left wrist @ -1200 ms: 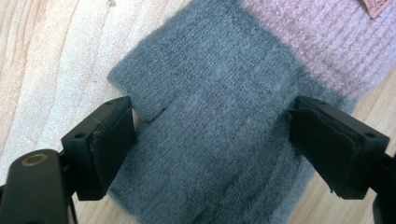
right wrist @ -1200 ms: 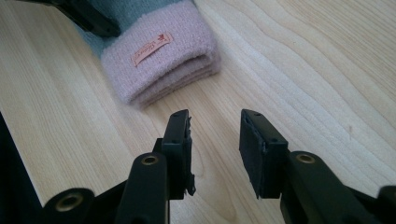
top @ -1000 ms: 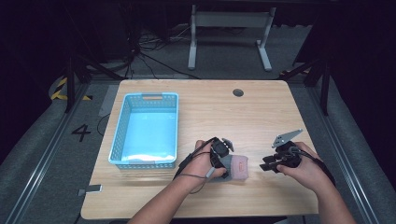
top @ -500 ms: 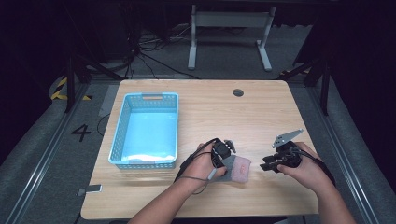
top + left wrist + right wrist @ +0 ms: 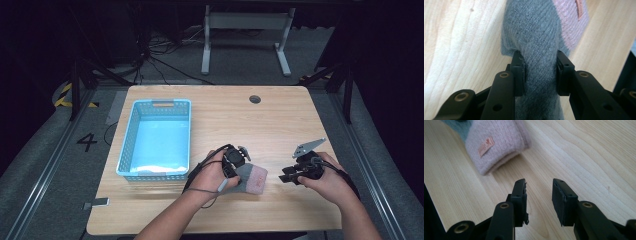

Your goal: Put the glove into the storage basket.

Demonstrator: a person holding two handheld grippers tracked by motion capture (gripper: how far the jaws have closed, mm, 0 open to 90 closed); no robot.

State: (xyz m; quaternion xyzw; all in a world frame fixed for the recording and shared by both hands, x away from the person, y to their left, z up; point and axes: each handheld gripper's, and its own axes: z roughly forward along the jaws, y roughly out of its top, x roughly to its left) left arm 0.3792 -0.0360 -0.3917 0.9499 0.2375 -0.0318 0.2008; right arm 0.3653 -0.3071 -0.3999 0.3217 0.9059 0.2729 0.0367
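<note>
Gripping the grey knitted sock with a pink cuff (image 5: pixel 536 37), the left gripper (image 5: pixel 239 162) has its jaws pressed into the wool from both sides, w/ the fabric bunched between the pads. Those jaws have just been closing: a sec earlier they stood wide over the sock, now they pinch its grey part. The left hand (image 5: pixel 212 175) also sits a bit higher than before, and the grey end looks drawn up w/ it, while the pink cuff lies on the wood. The right gripper (image 5: pixel 539 195) hasn't shifted; its jaws stand apart w/ nothing between them, just bare wood below, and the pink cuff w/ its small orange tab lies near, ahead and to the left in the right gripper view. The right hand (image 5: pixel 320 177) rests at the table's front right.

The sock lies at front centre of the light wooden table (image 5: pixel 280 125), between the two hands. A light blue plastic mesh basket (image 5: pixel 127 145) stands on the left part, close to the left hand but apart from the sock. A round dark grommet hole (image 5: pixel 255 99) sits near the far edge. Behind: dark room, grey floor, cables, a grey metal stand (image 5: pixel 245 35); a painted "4" (image 5: pixel 87 142) on the floor at left.
</note>
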